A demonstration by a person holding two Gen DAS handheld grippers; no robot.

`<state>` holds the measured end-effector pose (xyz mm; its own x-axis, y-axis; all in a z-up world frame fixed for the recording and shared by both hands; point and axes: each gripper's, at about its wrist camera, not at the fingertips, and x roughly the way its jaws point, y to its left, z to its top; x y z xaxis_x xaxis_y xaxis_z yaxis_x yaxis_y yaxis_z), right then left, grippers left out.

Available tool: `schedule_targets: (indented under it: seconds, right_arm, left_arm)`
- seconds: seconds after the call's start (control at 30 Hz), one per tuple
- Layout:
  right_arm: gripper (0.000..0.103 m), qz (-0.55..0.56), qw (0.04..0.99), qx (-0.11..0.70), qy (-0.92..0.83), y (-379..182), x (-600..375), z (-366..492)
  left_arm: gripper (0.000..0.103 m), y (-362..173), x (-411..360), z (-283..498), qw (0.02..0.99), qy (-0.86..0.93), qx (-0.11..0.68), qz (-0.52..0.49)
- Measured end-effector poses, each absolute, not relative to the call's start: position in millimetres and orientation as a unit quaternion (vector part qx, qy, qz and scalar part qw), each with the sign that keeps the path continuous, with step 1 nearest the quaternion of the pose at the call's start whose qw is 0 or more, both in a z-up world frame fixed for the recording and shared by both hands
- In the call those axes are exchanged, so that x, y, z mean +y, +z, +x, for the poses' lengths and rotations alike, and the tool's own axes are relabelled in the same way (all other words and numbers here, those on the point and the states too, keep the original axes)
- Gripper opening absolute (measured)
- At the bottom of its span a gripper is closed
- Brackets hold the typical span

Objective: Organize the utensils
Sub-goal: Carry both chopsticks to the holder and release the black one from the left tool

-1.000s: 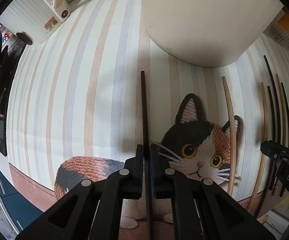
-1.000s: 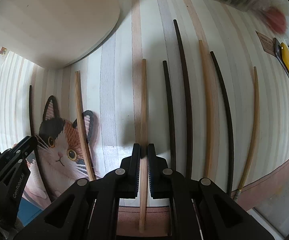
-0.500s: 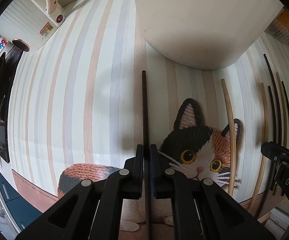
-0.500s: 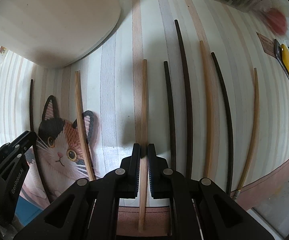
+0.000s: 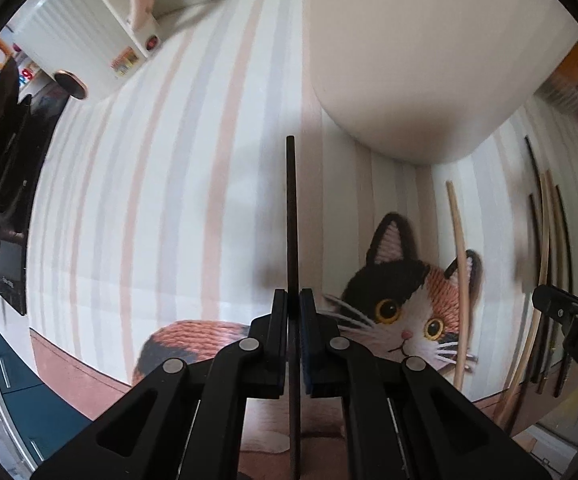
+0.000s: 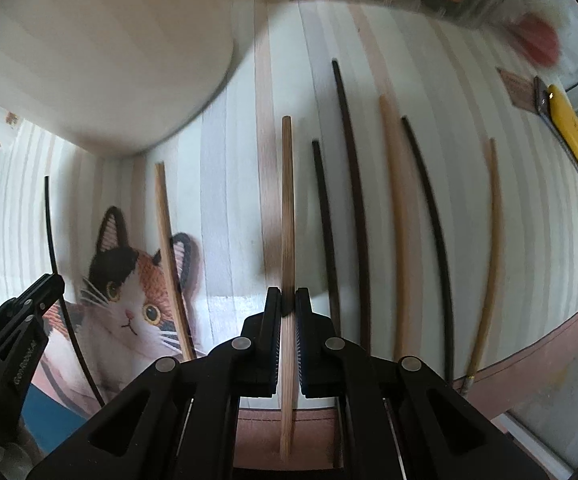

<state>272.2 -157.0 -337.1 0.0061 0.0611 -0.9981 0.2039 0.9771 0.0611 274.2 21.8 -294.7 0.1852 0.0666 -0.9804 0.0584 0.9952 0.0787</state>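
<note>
Over the striped surface [image 5: 161, 200], the left tongs [image 5: 294, 312] are clamping a black chopstick [image 5: 290, 216] and the right tongs [image 6: 287, 308] are pinching a wooden chopstick [image 6: 287, 208]. More chopsticks [image 6: 353, 184] are lying just right of that; a cream container [image 6: 101, 52] is crowding the far left.

Striped cat-print tablecloth [image 6: 229, 208], loose chopsticks [image 6: 405, 220] lying side by side
</note>
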Motion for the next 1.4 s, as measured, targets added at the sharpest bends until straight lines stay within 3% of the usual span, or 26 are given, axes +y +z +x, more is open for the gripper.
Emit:
schedule_targets:
  seconds: [0.47,1.4]
  right_arm:
    - [0.007,0.125,0.773,0.62,-0.038,-252.9,-167.1,266.4]
    - [0.007,0.162,0.837,0.522,0.003,-142.1,-168.4,286.6]
  left_arm:
    - [0.003,-204.2,29.0,269.2,0.828,0.002,0.56,0.026]
    - [0.002,-83.3,49.4,267.3,0.895,-0.018,0.446,-0.009]
